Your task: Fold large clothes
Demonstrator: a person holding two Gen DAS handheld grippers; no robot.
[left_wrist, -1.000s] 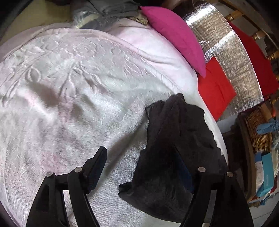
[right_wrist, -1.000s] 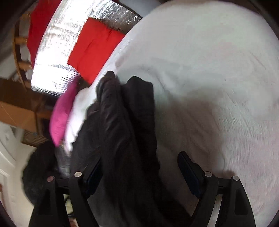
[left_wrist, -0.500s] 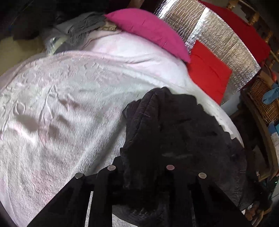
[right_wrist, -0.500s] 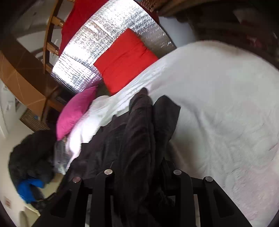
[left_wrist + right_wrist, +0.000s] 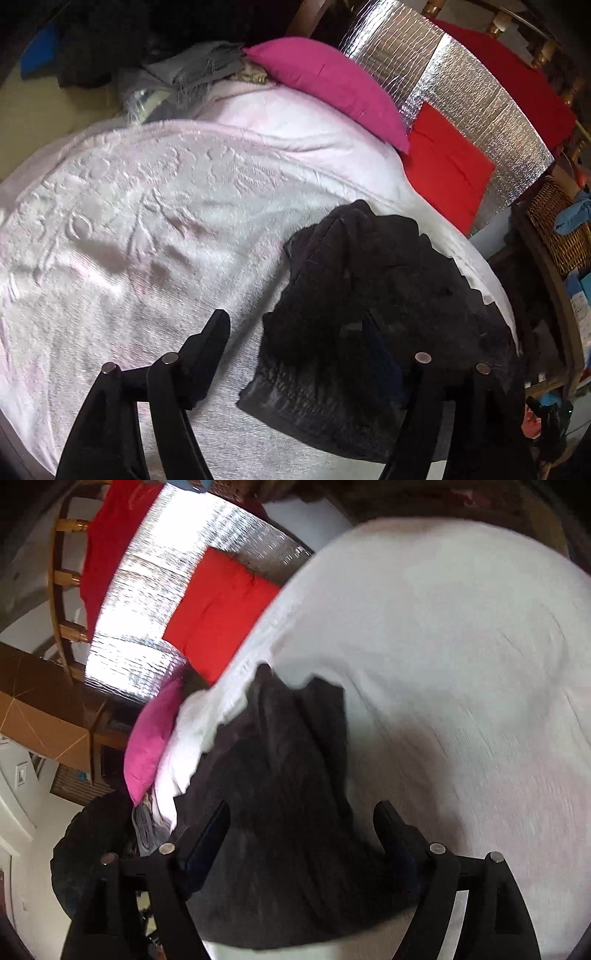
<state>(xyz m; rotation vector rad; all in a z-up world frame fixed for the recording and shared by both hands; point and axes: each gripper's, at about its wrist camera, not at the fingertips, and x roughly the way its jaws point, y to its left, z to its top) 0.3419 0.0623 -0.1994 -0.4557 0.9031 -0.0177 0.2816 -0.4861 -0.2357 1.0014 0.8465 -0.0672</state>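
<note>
With the dark garment (image 5: 369,302) lying bunched near the bed (image 5: 147,221) edge, both the left tongs (image 5: 295,332) and right tongs (image 5: 301,823) have just opened wide, apparently releasing it; the next move calls for regripping an edge.

One dark garment (image 5: 369,295), one pink pillow (image 5: 332,85), two red cushions (image 5: 447,166).

Before me spreads a bed under a pale pink embossed blanket (image 5: 155,221). At its head a magenta pillow (image 5: 332,85) and a red cushion (image 5: 447,166) lean on a silver quilted foil panel (image 5: 472,92). A wicker basket (image 5: 561,225) stands beside the bed.
</note>
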